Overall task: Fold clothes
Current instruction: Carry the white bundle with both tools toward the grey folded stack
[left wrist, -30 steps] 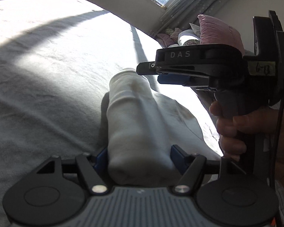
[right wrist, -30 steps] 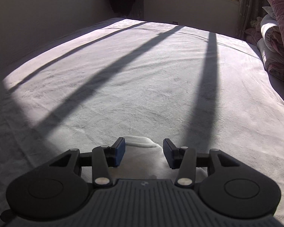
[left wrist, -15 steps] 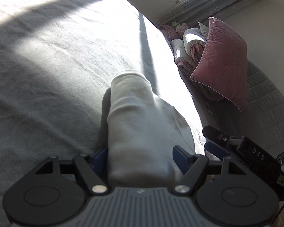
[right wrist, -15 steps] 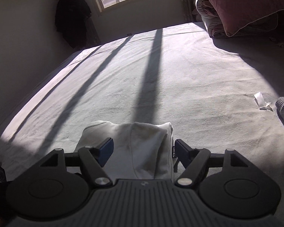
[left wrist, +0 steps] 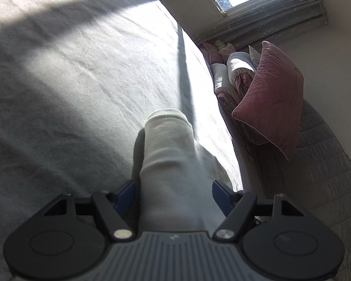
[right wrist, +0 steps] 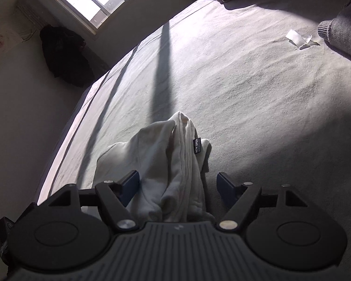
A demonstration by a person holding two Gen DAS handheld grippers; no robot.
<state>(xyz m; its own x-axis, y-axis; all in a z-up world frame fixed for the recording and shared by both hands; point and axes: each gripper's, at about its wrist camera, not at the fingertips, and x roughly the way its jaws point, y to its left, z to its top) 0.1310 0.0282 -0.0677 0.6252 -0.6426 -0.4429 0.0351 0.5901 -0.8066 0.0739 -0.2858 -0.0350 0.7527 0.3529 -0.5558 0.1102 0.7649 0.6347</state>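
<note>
A pale, whitish garment (left wrist: 170,164) lies folded into a long thick bundle on the grey bedspread (left wrist: 70,82), running away from the left wrist camera. My left gripper (left wrist: 172,193) is open, its blue-padded fingers (left wrist: 126,194) wide apart on either side of the bundle's near end. In the right wrist view the same garment (right wrist: 173,164) looks bunched, with stacked edges and a small black label (right wrist: 197,145). My right gripper (right wrist: 177,187) is open around it, with a gap on each side. The cloth's near end is hidden under both gripper bodies.
A pink pillow (left wrist: 271,112) and rolled bedding (left wrist: 236,70) lie at the bed's head by a quilted headboard (left wrist: 327,164). A grey knit sleeve (right wrist: 339,30) and a scrap of white paper (right wrist: 299,39) rest on the bedspread (right wrist: 257,89). Dark clothing (right wrist: 65,56) hangs near the window.
The right gripper has left the left wrist view and swung round to the garment; its fingers have spread wider. The left view has tilted up toward the pillows, still straddling the bundle.
</note>
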